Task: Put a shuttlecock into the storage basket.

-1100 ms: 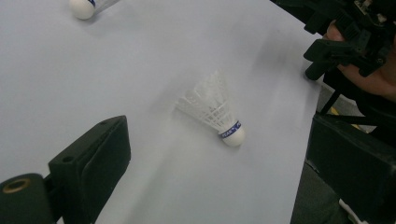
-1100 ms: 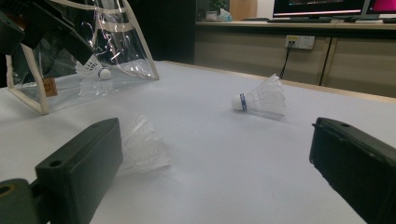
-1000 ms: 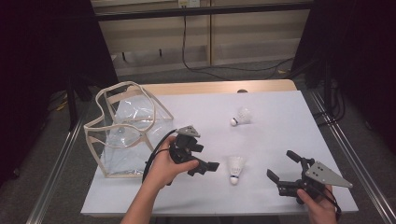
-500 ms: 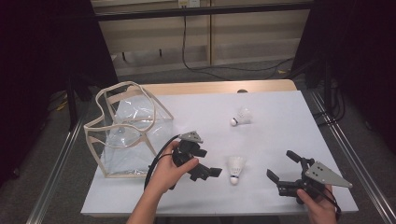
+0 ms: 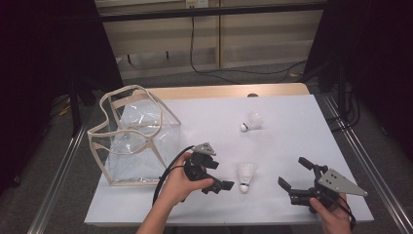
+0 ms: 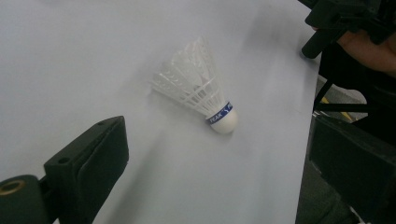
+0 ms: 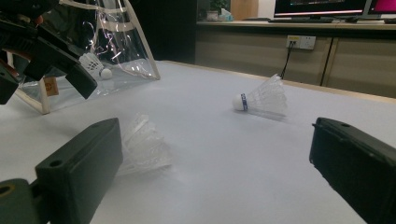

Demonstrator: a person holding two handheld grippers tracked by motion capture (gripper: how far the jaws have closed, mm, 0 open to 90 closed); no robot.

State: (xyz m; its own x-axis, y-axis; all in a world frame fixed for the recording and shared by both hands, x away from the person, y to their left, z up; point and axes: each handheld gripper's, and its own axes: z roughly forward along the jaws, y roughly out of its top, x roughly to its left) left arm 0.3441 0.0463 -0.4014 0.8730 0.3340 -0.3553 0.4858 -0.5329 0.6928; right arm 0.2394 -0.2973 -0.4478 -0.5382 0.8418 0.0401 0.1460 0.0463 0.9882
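Two shuttlecocks [image 5: 246, 176] on the table [image 5: 204, 117] — left tongs [image 5: 229, 186], right tongs [image 5: 297, 176] both wide.

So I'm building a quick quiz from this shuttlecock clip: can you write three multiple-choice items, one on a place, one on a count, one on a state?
1. Where does the near shuttlecock lie?
A. inside the clear bag
B. on the white table between the two grippers
C. on the floor

2. How many shuttlecocks lie on the open table top, outside the clear bag?
A. two
B. four
C. none

3. How does the left gripper stand?
A. shut on a shuttlecock
B. open, holding nothing
C. lying loose on the table

Key: 1 B, as the high view shows it on the table between the left gripper and the right gripper. 2 A, the near one and the far shuttlecock; another shows inside the bag in the right gripper view. 3 B, as the left gripper view shows its jaws wide apart with the shuttlecock lying free ahead.
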